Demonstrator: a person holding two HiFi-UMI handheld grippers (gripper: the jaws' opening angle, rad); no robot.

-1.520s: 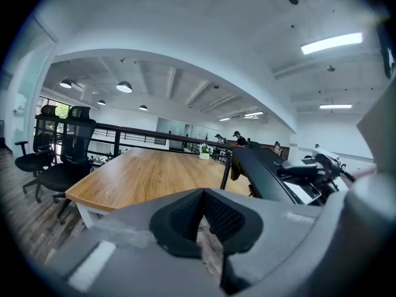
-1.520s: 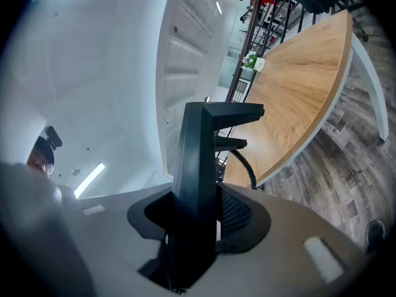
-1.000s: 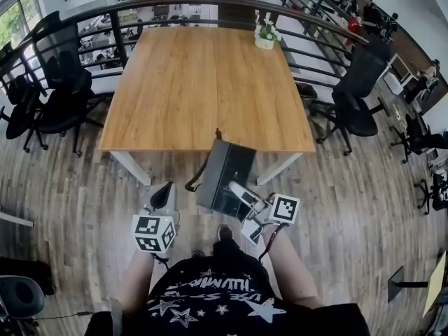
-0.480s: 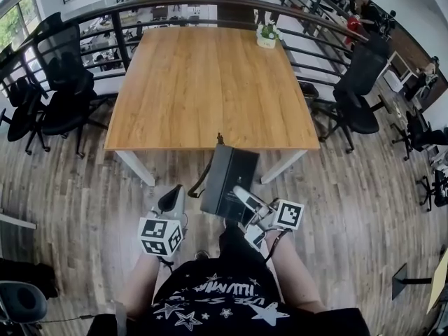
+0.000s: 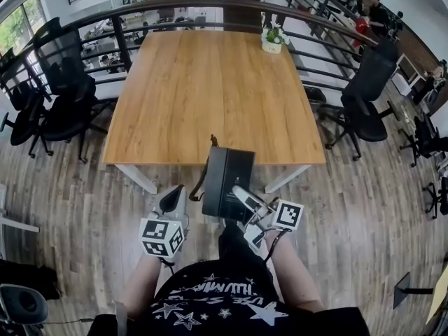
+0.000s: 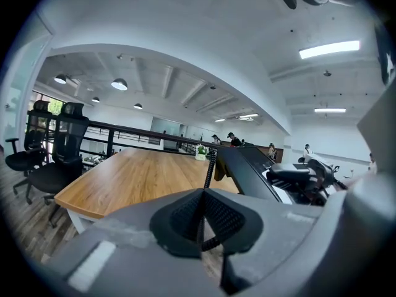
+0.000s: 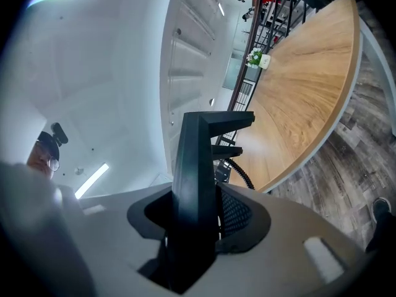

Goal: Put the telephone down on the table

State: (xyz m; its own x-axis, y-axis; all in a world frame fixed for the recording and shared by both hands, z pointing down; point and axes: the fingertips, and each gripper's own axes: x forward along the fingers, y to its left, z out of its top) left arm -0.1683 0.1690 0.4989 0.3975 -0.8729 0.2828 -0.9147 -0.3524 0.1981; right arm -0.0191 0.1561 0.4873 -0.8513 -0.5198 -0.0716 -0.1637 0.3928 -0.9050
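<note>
Wooden table (image 5: 210, 89), plant (image 5: 271, 39) far edge; chairs (image 5: 66, 100) around; telephone (image 5: 227, 180) held near front edge.

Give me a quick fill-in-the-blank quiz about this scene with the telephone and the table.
1. The black telephone is clamped in the ___ gripper.
2. It is held in the air, not yet set down on the wooden ___.
3. A small potted plant stands near that surface's ___ right corner.
Missing words: right; table; far.
</note>
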